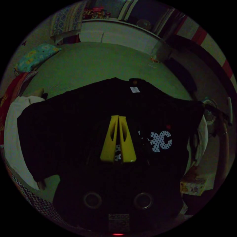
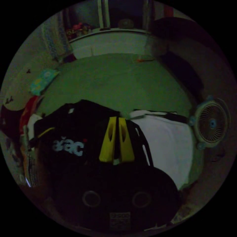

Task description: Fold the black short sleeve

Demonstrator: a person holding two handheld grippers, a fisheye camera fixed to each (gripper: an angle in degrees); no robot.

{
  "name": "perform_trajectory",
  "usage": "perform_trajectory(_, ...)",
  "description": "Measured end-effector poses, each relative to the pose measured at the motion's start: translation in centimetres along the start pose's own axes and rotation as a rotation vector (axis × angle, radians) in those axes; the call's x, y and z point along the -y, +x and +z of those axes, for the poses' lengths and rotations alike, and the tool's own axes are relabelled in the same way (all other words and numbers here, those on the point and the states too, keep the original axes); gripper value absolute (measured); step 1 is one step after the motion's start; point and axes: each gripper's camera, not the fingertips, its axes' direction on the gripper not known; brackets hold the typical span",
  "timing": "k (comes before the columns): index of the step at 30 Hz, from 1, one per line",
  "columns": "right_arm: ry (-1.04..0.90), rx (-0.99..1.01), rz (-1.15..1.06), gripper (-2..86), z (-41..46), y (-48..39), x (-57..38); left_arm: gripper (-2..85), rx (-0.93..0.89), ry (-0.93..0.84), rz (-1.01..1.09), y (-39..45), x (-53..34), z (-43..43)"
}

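Tongs first, since they're closest: the left gripper has its yellow jaws drawn together to a narrow slit at the tips, sitting over the middle of the black shirt. It's dark, so I honestly can't tell if there's cloth pinched between them or if they're just closed above it. Same story with the right gripper: jaws nearly touching, poised at the shirt's edge, right where it meets a white garment.

The shirt is spread front-up on the green bed, white dotted lettering on the chest, small neck tag at the far edge, sleeves out to either side.

If I were doing this step, I'd want each pinch out at a shoulder or sleeve seam rather than mid-chest, otherwise the fabric bunches when you lift. Keep both hands level and carry the side panel over in one sweep, so the fold line runs straight from collar to hem. Watch that the white garment underneath doesn't get dragged along.

Further out there's a patterned pillow at the bed's far corner and a fan off the side.
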Motion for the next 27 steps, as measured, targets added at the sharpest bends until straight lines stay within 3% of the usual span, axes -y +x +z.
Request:
perform_trajectory(5, -0.17, 0.267, -0.226, 6.3, 2.2, -10.5, 0.3, -0.4, 0.007, -0.005, 0.008, 0.0, 0.1, 0.2)
perform_trajectory(7, -0.119, 0.291, -0.274, 8.8, 1.5, -11.9, -0.4, -0.4, 0.016, -0.008, 0.012, 0.1, 0.1, 0.3)
perform_trajectory(12, 0.0, 0.066, -0.209, 9.9, 0.3, -9.1, -2.6, -0.5, -0.017, -0.002, -0.01, -0.4, 0.2, 0.4)
perform_trajectory(16, -0.079, 0.02, -0.126, 11.4, 1.6, -5.2, -4.7, -0.6, -0.029, -0.006, -0.003, -0.2, 0.3, 0.6)
perform_trajectory(21, -0.167, -0.029, -0.183, 13.0, 4.9, -5.5, -6.6, -0.6, -0.016, -0.015, 0.005, 0.1, 0.3, 0.9)
perform_trajectory(24, -0.187, -0.144, -0.233, 10.6, 7.2, -6.7, -6.6, -0.6, -0.01, -0.016, 0.005, 0.3, 0.3, 1.0)
perform_trajectory(27, -0.137, -0.231, -0.249, 2.1, 7.1, -7.9, -6.4, -0.6, -0.002, -0.028, 0.01, 0.5, 0.4, 1.3)
